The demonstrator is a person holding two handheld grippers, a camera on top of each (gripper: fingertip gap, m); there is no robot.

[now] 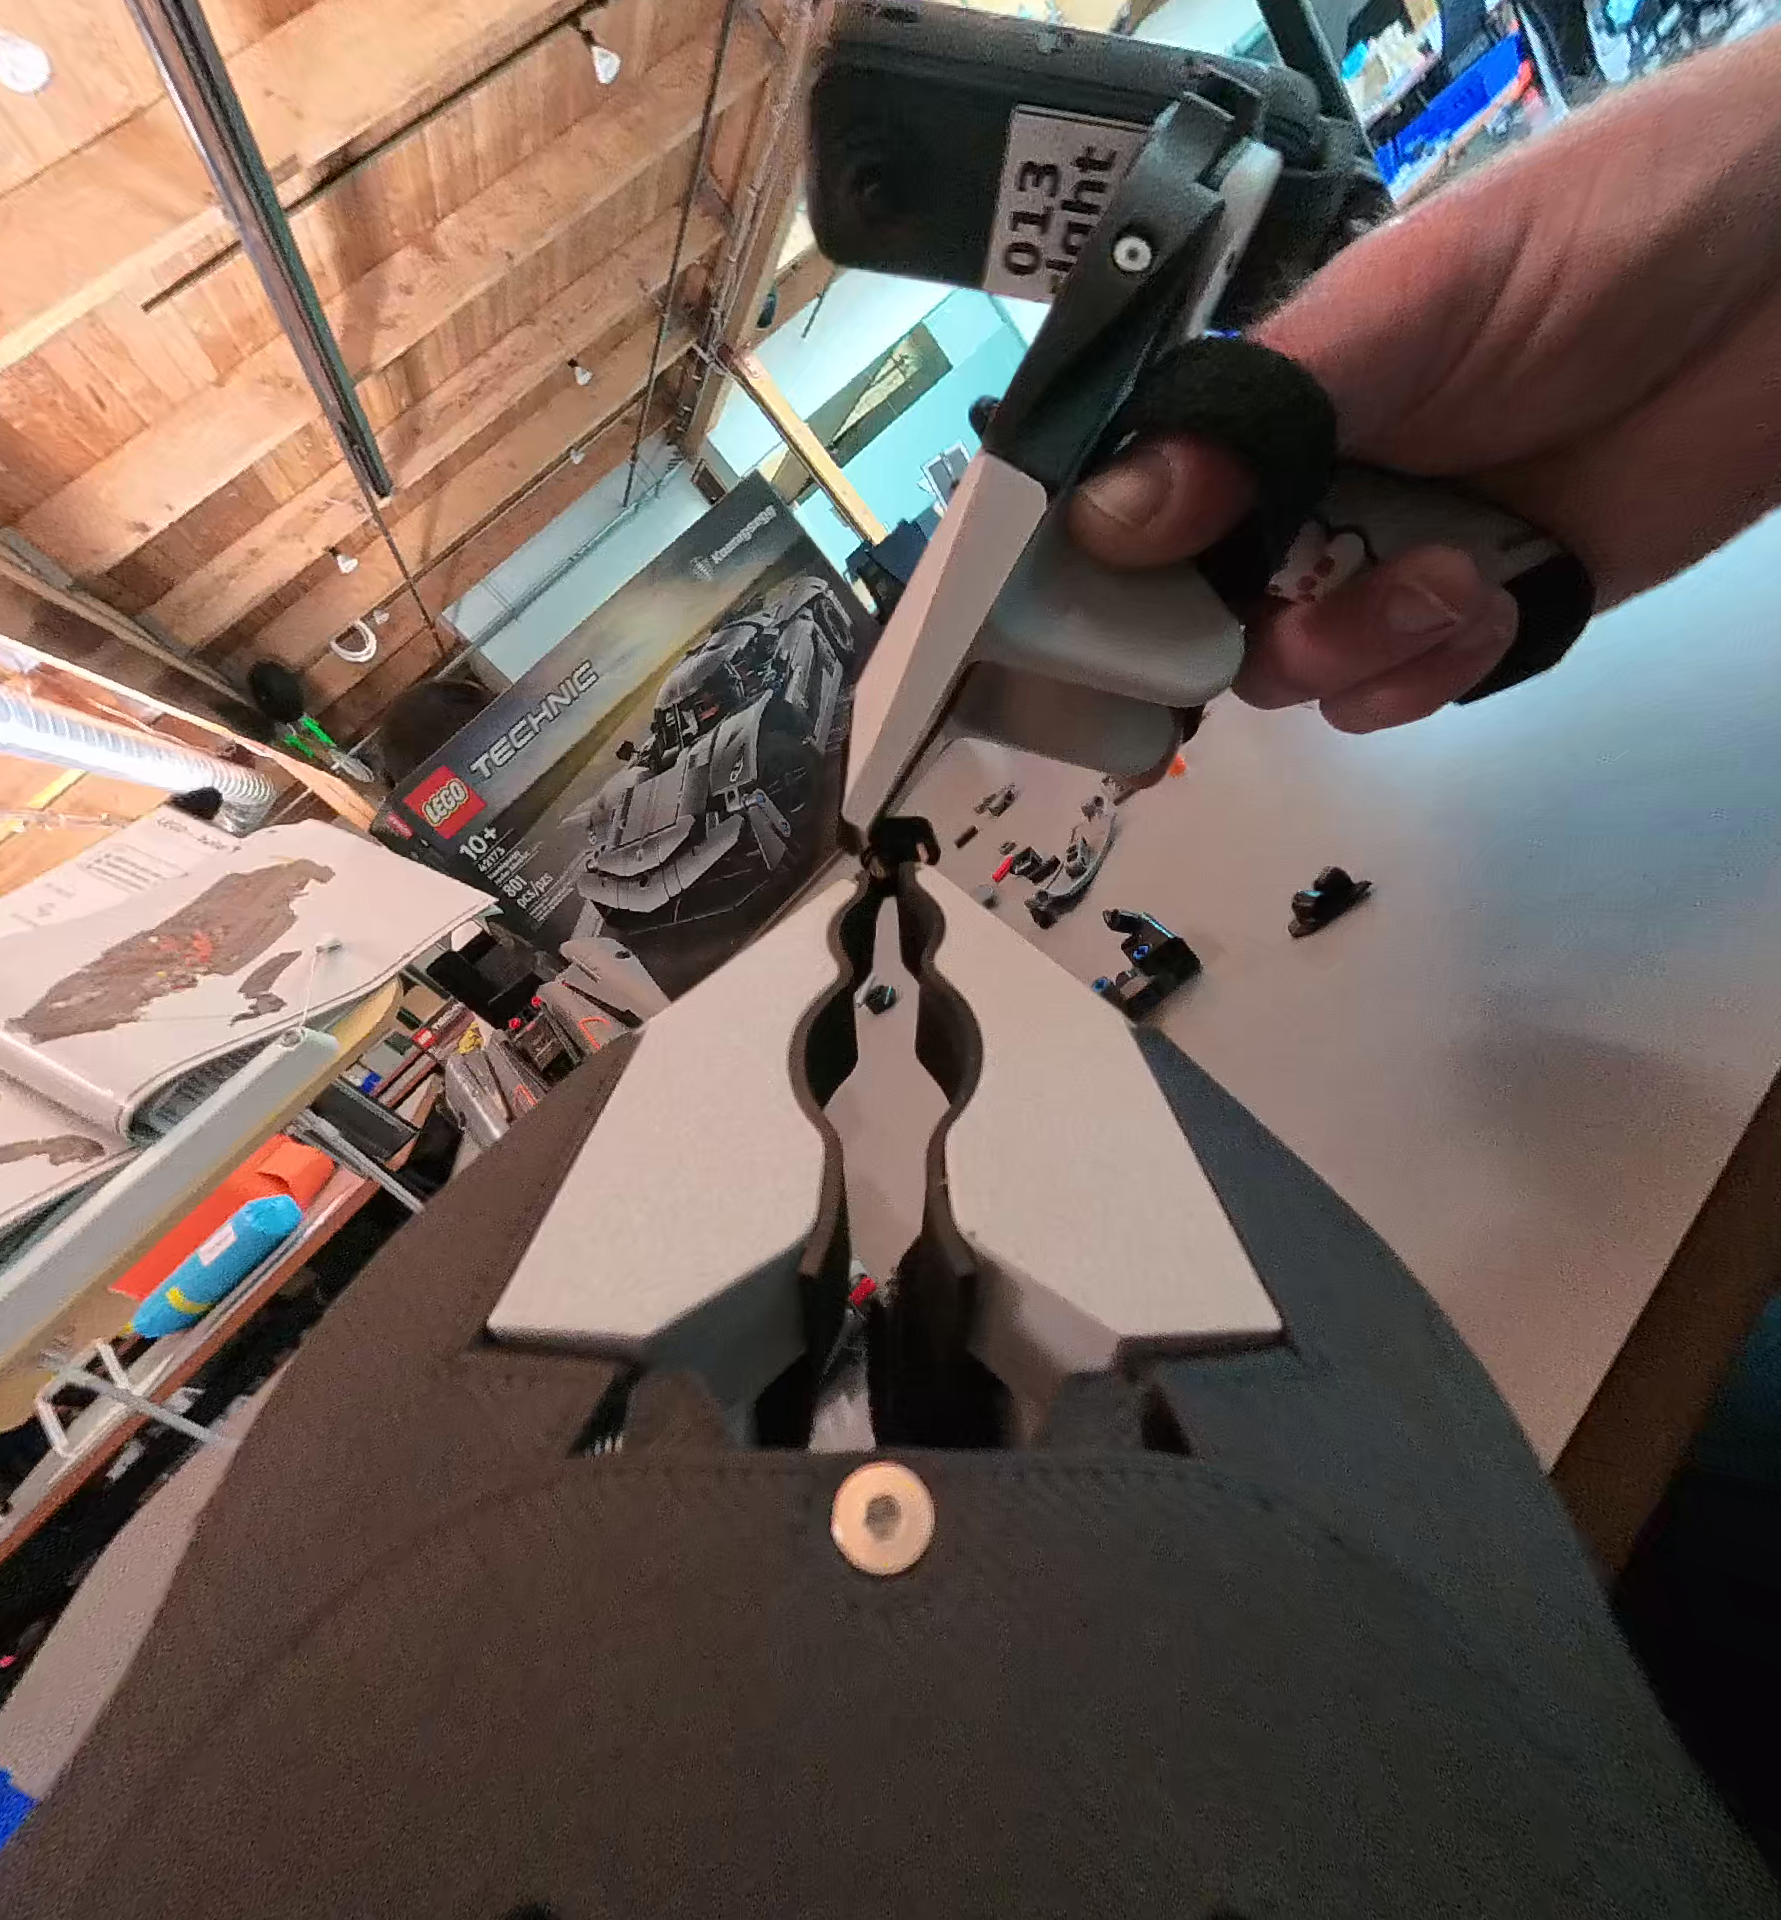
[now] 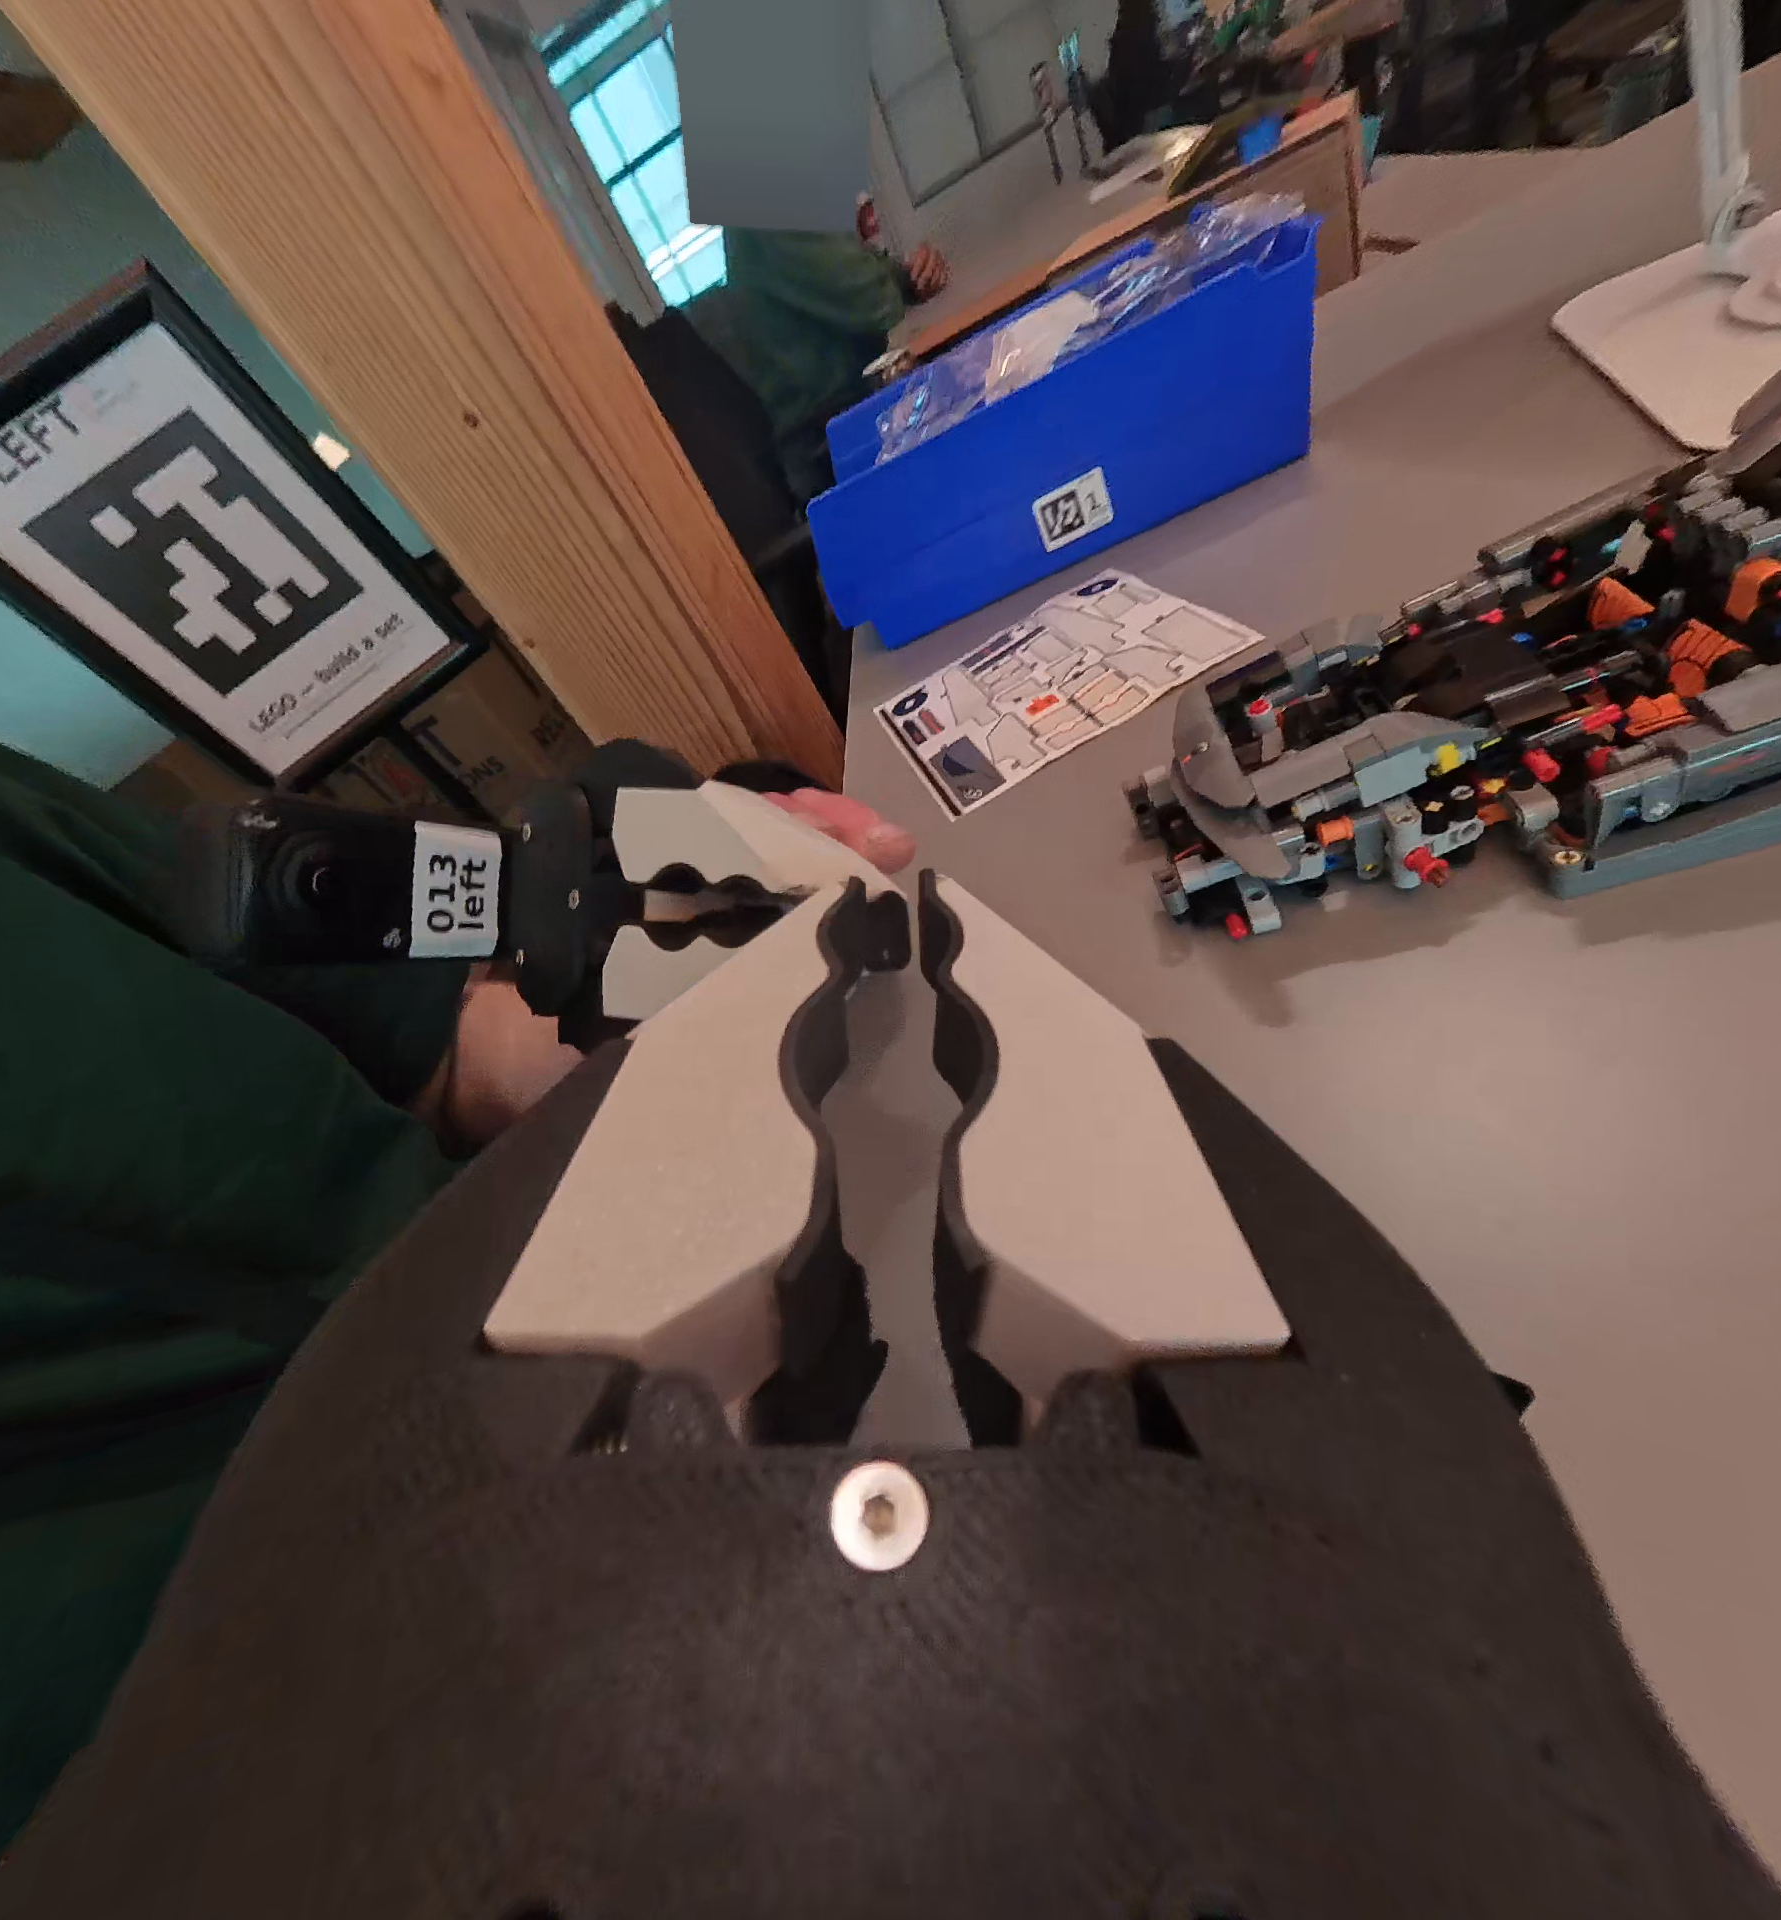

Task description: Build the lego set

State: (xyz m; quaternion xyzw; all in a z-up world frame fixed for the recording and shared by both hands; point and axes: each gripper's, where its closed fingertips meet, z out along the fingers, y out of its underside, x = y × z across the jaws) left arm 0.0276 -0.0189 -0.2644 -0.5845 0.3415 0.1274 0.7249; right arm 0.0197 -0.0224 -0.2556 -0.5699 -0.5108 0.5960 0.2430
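My left gripper (image 1: 891,873) is shut on a small black Lego piece (image 1: 898,840) that sticks out past its tips, held above the grey table (image 1: 1488,1091). My right gripper (image 1: 853,831), held by a hand, comes down from above and its tips meet that piece. In the right wrist view my right gripper (image 2: 888,891) has its jaws close around the small black piece (image 2: 881,935), and the left gripper (image 2: 824,883) reaches in from the left to the same spot. The part-built grey car model (image 2: 1488,748) lies on the table at the right.
Loose black parts (image 1: 1146,966) (image 1: 1327,899) lie on the table beyond the tips. The set's box (image 1: 637,790) and open instruction book (image 1: 169,935) stand at the left. A sticker sheet (image 2: 1062,686), a blue bin of bags (image 2: 1073,457) and a white lamp base (image 2: 1675,353) sit behind the model. My two grippers' fingertips are within a few centimetres of each other. My right tips are roughly 15 centimetres from the part-built grey car model (image 2: 1488,748).
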